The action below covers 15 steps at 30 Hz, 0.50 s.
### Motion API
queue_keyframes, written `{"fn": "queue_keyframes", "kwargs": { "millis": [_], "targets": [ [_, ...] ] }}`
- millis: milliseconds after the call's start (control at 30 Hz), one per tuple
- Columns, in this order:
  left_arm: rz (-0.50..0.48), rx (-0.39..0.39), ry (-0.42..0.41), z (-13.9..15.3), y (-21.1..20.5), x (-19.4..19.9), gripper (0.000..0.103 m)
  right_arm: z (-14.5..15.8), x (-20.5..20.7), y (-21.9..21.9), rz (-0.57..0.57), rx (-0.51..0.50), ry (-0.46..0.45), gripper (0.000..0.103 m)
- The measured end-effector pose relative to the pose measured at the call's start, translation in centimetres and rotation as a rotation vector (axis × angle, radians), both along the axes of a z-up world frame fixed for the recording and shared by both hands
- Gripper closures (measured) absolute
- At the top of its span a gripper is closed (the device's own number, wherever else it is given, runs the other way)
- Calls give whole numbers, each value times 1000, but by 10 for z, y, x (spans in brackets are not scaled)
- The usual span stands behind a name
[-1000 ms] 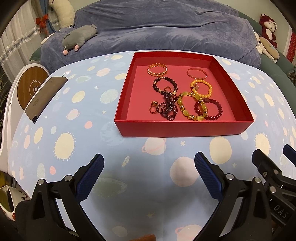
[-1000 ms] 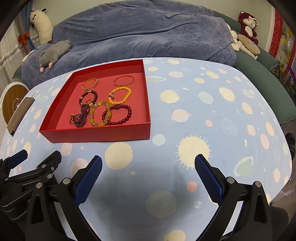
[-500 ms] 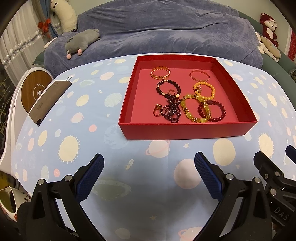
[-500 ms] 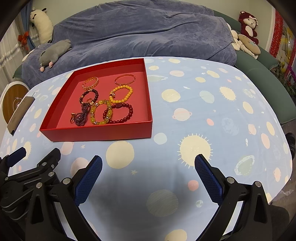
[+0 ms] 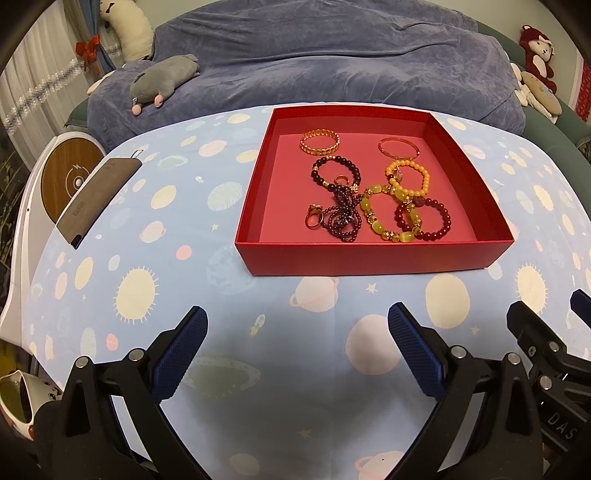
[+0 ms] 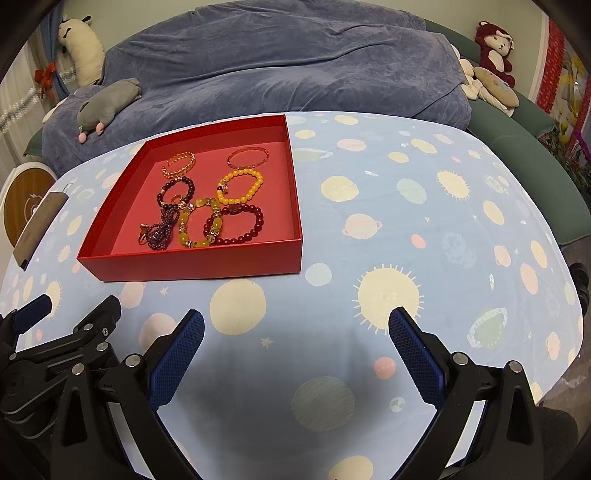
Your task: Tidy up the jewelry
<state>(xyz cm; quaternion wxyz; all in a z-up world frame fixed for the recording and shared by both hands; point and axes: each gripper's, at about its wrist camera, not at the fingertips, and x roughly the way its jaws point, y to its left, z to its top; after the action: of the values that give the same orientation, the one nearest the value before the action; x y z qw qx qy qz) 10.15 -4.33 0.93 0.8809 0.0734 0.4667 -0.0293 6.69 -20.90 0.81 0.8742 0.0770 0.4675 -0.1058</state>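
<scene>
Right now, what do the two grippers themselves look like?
The left gripper and the right gripper match: black angular arms with silver rivets, each ending in two ribbed blue finger pads. White letters "DAS" mark the right one's side. No cables or sleeves show.

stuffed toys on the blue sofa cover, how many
4 in view: a grey one lying left, a white one upright behind it, a red monkey and a pale one far right. Others may be hidden.
</scene>
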Motion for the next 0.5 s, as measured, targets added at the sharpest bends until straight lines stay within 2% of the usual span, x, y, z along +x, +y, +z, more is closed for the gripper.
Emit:
{"fn": "queue_keyframes", "kwargs": {
  "millis": [500],
  "targets": [
    [9, -13, 10, -3, 2, -1, 10, 0, 0, 0, 2, -1, 0, 7]
  ]
}}
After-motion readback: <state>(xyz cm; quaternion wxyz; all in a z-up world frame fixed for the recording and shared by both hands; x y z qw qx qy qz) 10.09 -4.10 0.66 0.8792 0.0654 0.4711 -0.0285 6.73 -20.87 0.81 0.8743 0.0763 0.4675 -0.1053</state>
